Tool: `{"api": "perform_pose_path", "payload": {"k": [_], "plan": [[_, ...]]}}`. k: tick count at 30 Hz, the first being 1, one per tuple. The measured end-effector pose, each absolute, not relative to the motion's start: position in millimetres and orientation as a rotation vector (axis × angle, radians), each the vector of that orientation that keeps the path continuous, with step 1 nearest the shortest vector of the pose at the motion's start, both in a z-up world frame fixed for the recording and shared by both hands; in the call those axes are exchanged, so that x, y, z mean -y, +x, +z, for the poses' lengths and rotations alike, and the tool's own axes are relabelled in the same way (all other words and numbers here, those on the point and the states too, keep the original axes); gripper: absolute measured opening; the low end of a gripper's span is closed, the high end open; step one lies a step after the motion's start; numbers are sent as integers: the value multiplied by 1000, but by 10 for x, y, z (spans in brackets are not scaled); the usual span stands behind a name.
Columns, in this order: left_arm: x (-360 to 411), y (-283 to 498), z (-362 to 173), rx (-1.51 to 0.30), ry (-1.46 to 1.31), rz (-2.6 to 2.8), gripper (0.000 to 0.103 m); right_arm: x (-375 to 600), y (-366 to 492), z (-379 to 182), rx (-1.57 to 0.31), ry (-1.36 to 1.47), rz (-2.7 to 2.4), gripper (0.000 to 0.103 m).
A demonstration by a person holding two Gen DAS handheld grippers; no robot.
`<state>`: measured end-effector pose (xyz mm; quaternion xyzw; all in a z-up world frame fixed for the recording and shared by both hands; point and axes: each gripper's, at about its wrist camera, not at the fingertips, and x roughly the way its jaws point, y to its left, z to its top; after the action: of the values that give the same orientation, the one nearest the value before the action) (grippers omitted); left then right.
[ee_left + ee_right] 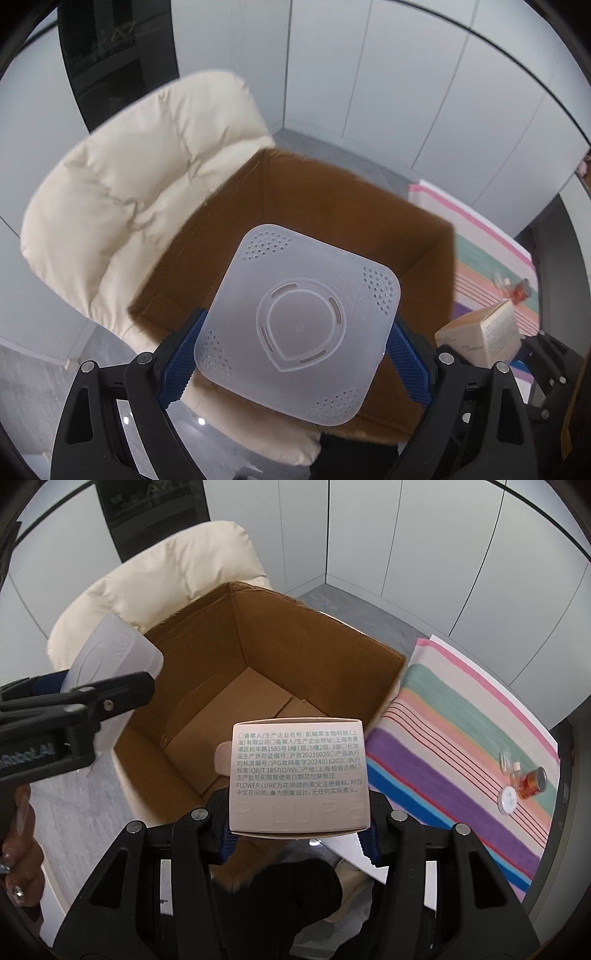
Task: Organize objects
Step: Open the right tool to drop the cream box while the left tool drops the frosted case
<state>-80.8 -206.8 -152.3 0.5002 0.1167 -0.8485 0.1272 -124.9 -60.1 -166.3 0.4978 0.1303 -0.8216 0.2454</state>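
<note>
Open room: the cardboard box (236, 701) is sitting open below me, its floor bare.
Edges: its right wall is standing just beside the striped cloth (461, 746).
Left claw (295, 354): I am clamping the frosted plastic container (299, 325) over the box.
Right claw (299, 827): I am gripping the pink carton (299, 775) above the box's near rim.

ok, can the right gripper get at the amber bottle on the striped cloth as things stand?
Probably not yet. The right gripper has its jaws shut on the pink carton, so it must drop that first. Otherwise the way looks free: the amber bottle lies exposed on the striped cloth, beside the cardboard box.
</note>
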Motion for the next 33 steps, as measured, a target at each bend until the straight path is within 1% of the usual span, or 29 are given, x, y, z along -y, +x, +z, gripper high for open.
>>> {"api": "perform_pose_path", "payload": {"k": [4, 6, 8, 9, 10, 11, 13, 16, 21, 33], "plan": [[2181, -914, -1768, -393, 1518, -2414, 92, 725, -1394, -1816, -355, 1389, -2238, 54], [2206, -904, -1803, -417, 1516, -2425, 93, 764, -1404, -1849, -308, 1345, -2212, 55], [2212, -896, -1798, -436, 1514, -2463, 93, 777, -1398, -1881, -255, 1321, -2163, 81], [2195, -908, -1800, -413, 1532, -2465, 94, 787, -1405, -1909, -241, 1339, -2144, 99], [2173, -913, -1796, -385, 1541, -2466, 97, 782, -1396, -1916, -219, 1333, -2133, 102], [2151, -909, -1789, -364, 1538, -2467, 99, 770, -1381, -1911, -205, 1317, -2136, 102], [2136, -896, -1783, -387, 1530, -2481, 101, 751, -1373, -1915, -220, 1315, -2161, 102], [2153, -896, -1823, -457, 1557, -2492, 101, 714, -1385, -1942, -229, 1325, -2174, 102], [2089, -899, -1875, -428, 1585, -2471, 101, 653, -1423, -1962, -182, 1345, -2163, 102], [2161, -855, -1841, -448, 1576, -2455, 101, 587, -1425, -1943, -182, 1355, -2185, 102]]}}
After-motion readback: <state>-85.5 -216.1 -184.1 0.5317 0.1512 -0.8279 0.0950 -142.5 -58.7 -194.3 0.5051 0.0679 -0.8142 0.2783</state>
